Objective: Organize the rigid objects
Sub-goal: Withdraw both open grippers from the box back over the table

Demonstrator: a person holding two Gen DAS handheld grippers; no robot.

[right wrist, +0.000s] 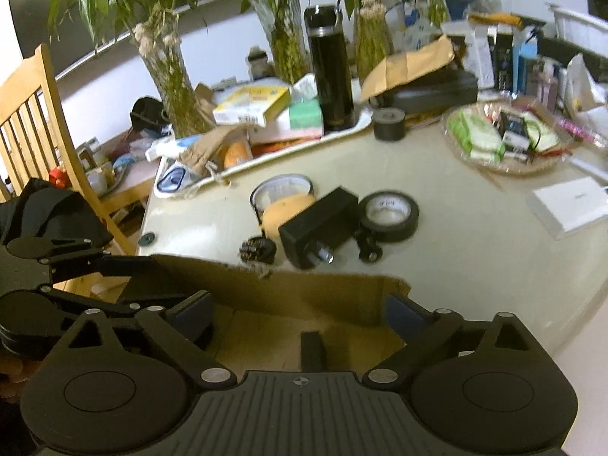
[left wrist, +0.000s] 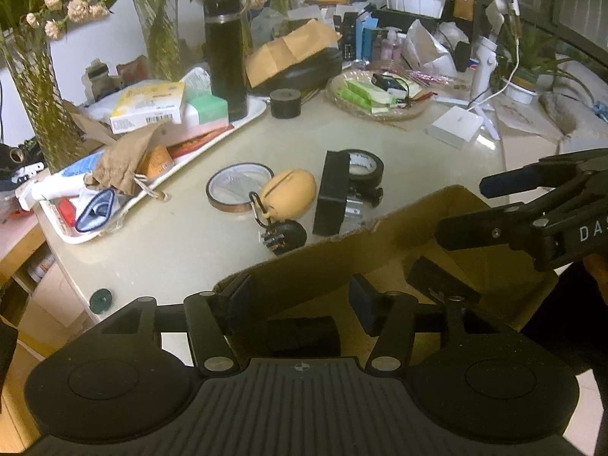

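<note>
An open cardboard box [left wrist: 342, 258] sits at the table's near edge, with dark items inside [left wrist: 440, 281]. Both grippers hover over it. My left gripper [left wrist: 304, 300] is open above a black block in the box [left wrist: 304, 332]. My right gripper [right wrist: 300, 311] is open and empty over the box [right wrist: 304, 296]; it also shows in the left wrist view [left wrist: 467, 209]. On the table beyond lie a black rectangular block [left wrist: 332, 193], a black tape roll [left wrist: 364, 169], an amber tape ring [left wrist: 239, 188], a tan pouch [left wrist: 290, 190] and a small black mount [left wrist: 285, 233].
A white tray [left wrist: 243, 121] of boxes, a black flask [left wrist: 226, 53] and plant vases stand at the back left. A wicker basket [left wrist: 380, 95] and a white box [left wrist: 456, 127] lie at the back right. A wooden chair [right wrist: 34, 121] stands left.
</note>
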